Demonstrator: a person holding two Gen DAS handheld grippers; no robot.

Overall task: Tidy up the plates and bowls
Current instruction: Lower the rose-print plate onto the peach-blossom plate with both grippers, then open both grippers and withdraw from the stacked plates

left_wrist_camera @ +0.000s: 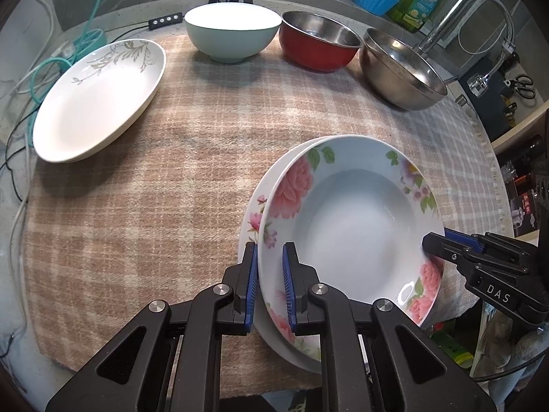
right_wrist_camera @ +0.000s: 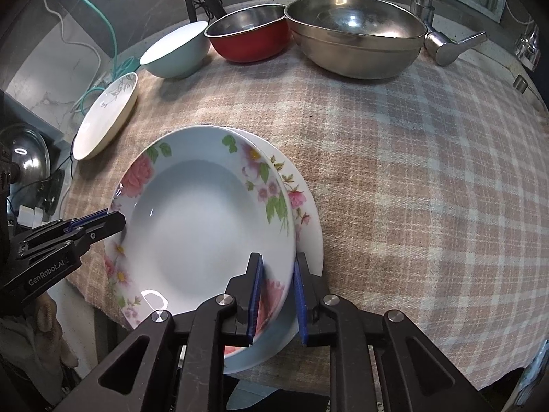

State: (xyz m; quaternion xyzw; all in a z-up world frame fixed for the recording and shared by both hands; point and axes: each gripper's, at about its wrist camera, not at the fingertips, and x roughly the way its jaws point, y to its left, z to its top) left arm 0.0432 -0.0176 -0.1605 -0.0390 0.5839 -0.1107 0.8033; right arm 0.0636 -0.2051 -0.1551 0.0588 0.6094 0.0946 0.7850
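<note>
A deep flowered plate [left_wrist_camera: 353,226] rests on a second flowered plate [left_wrist_camera: 250,219] near the front edge of the checked cloth [left_wrist_camera: 154,206]. My left gripper [left_wrist_camera: 270,285] straddles the top plate's left rim, jaws a little apart from it. My right gripper [right_wrist_camera: 278,297] straddles its right rim the same way; it also shows in the left wrist view [left_wrist_camera: 435,238]. The left gripper shows in the right wrist view [right_wrist_camera: 103,221]. The plates also show there [right_wrist_camera: 199,226].
A white leaf-patterned plate [left_wrist_camera: 99,99] lies at the left. At the back stand a mint bowl [left_wrist_camera: 233,31], a red bowl [left_wrist_camera: 319,41] and a steel bowl [left_wrist_camera: 401,72]. A tap [left_wrist_camera: 480,3], bottle, blue cup and orange are behind. Cables lie left.
</note>
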